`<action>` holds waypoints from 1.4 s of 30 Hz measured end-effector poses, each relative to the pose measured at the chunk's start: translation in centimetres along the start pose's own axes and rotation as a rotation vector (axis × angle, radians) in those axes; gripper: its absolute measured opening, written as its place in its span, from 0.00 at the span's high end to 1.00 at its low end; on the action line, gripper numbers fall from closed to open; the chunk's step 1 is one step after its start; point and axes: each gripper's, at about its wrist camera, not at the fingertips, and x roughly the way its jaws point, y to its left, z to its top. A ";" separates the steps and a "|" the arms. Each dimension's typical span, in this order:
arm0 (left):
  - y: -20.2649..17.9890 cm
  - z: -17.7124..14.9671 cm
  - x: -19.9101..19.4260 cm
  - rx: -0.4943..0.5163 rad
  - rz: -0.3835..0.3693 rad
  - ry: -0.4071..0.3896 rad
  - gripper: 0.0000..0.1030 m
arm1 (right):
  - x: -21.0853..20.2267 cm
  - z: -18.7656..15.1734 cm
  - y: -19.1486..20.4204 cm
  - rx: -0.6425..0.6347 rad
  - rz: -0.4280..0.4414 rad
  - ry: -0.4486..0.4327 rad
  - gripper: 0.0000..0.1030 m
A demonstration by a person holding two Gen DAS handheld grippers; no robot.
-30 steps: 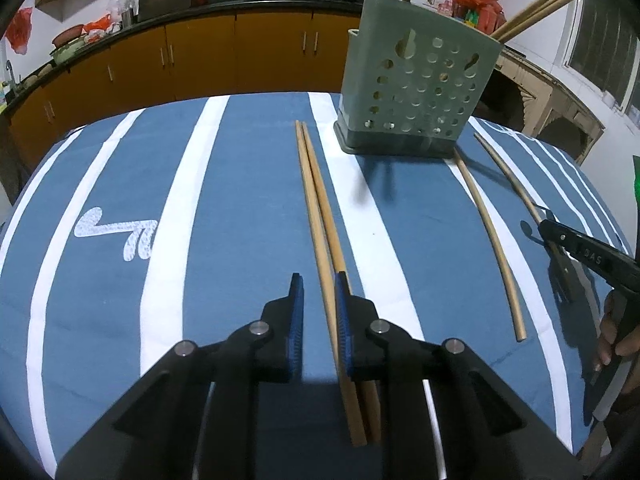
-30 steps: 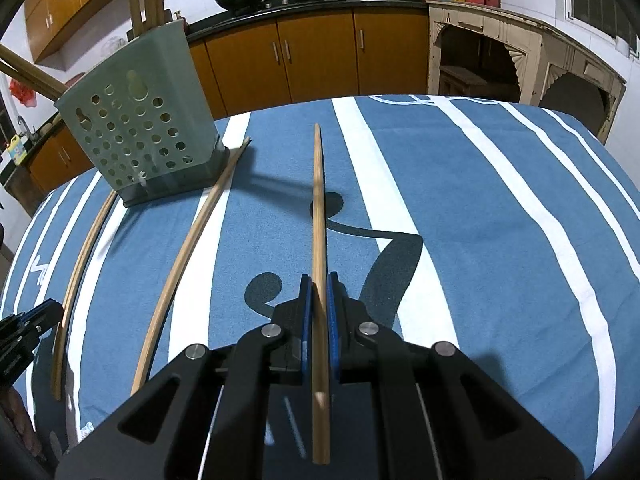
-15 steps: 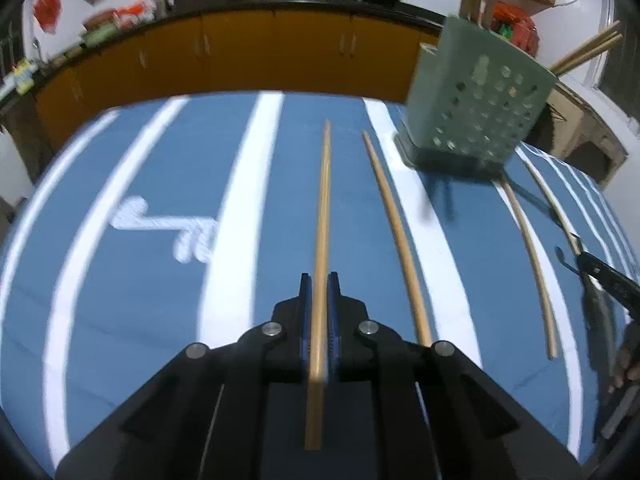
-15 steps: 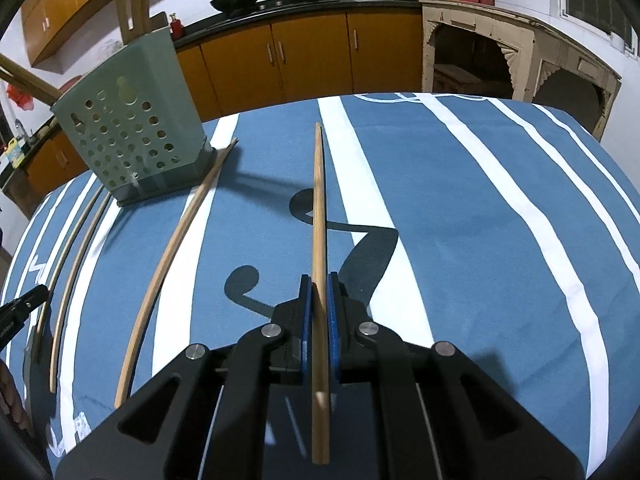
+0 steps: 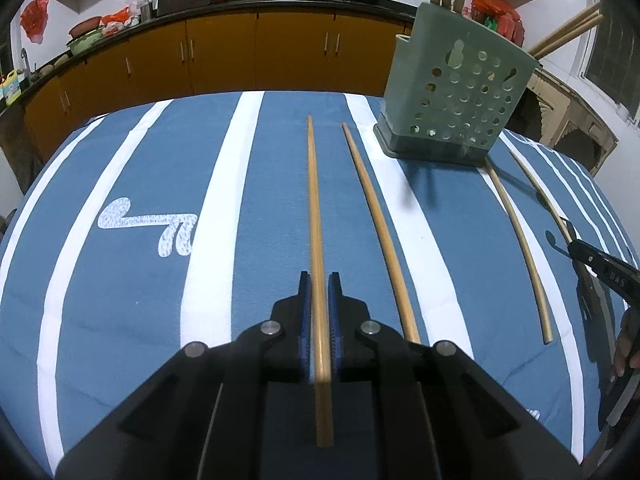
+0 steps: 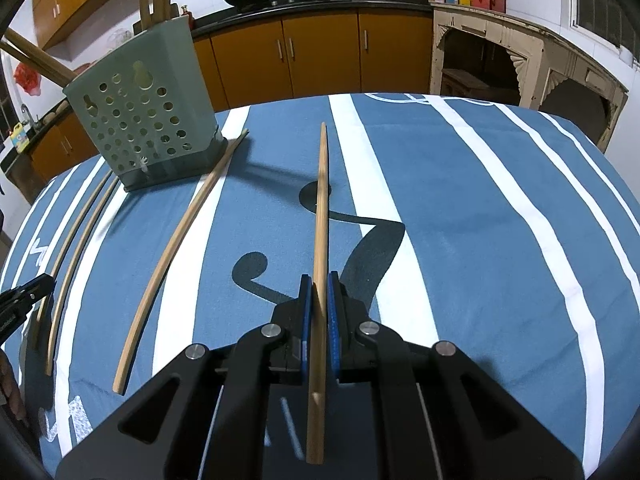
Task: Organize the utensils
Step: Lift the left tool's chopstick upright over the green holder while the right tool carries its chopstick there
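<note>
A wooden chopstick (image 5: 313,200) runs forward between the blue pads of my left gripper (image 5: 319,280), which is shut on it. Its mate (image 5: 376,224) lies on the blue striped cloth just to the right. My right gripper (image 6: 319,282) is shut on another chopstick (image 6: 321,200), lifted off the cloth and casting a shadow. One more chopstick (image 6: 176,248) lies to its left, ending beside the green perforated utensil holder (image 5: 456,96) (image 6: 140,120). Several chopsticks stand in the holder. The right gripper's tip (image 5: 600,268) shows at the left wrist view's right edge.
The table wears a blue cloth with white stripes (image 5: 216,200). Orange kitchen cabinets (image 5: 240,56) run behind it, with woks on the counter. A carved pale cabinet (image 6: 500,64) stands to the right. A hand (image 5: 626,344) is at the right edge.
My left gripper has shut on one of the two paired chopsticks and lifted it leftward, apart from its mate. The right gripper keeps its chopstick, hardly moved.
</note>
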 end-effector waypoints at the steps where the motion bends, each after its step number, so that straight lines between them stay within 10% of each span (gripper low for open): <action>1: 0.1 0.0 0.0 -0.004 -0.002 0.000 0.90 | 0.0 0.0 0.0 0.000 0.000 0.000 0.91; 31: -0.6 -1.4 -1.5 0.033 0.041 0.020 0.92 | -1.3 -0.8 -0.6 0.011 0.044 -0.011 0.93; 42: -0.2 1.1 -7.2 0.050 0.026 -0.142 0.92 | -6.9 1.1 -1.0 -0.003 0.060 -0.189 0.93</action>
